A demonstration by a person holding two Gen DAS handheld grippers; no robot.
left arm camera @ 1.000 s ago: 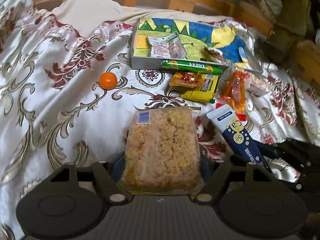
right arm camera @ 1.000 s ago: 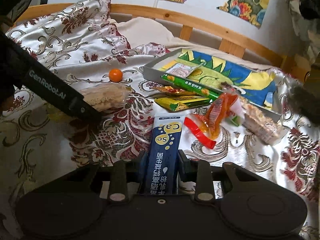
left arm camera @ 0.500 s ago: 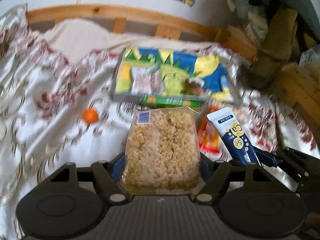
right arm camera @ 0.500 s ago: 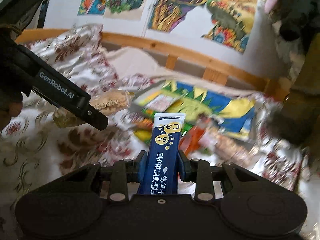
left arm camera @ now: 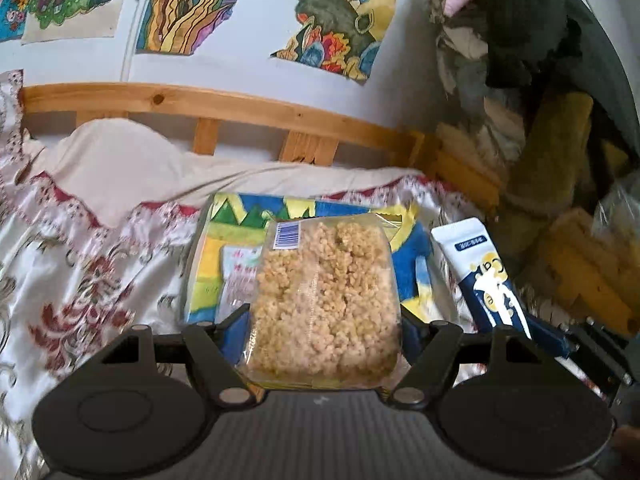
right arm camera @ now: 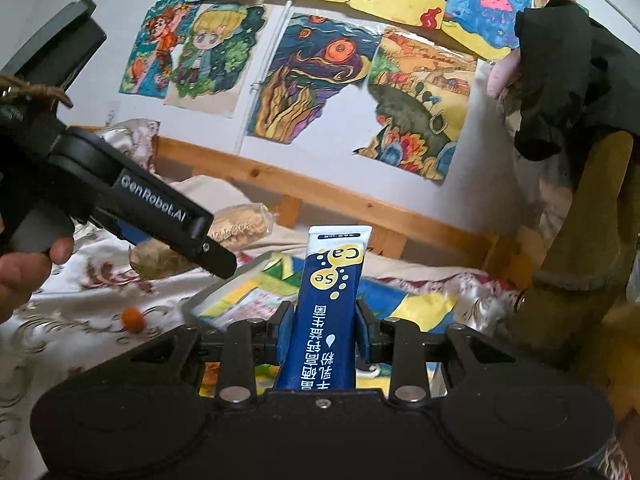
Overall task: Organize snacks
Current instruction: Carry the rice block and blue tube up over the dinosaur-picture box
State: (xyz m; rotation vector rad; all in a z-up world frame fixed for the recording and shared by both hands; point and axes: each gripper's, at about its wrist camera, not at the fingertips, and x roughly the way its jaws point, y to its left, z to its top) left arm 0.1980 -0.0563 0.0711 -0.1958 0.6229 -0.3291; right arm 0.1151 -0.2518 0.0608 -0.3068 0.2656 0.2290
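My left gripper [left arm camera: 324, 320] is shut on a clear pack of puffed-rice snack [left arm camera: 324, 296] and holds it in the air in front of the colourful box [left arm camera: 208, 256] on the bed. My right gripper [right arm camera: 324, 324] is shut on a blue and white Ca/Se pouch [right arm camera: 328, 308], upright and lifted. The pouch also shows at the right of the left wrist view [left arm camera: 484, 276]. The left gripper with the rice pack [right arm camera: 240, 226] shows at the left of the right wrist view. A pale packet [left arm camera: 240, 276] lies inside the box.
A small orange [right arm camera: 133, 318] lies on the patterned bedspread [left arm camera: 80, 280] left of the box. A wooden bed rail [left arm camera: 240, 108] runs behind, under a wall of drawings. Piled cloth and a yellow-brown cushion [left arm camera: 560, 140] stand at the right.
Both grippers have risen and tilted up with their snacks. The loose snacks on the bedspread have dropped out of view, and the wall drawings have come into view.
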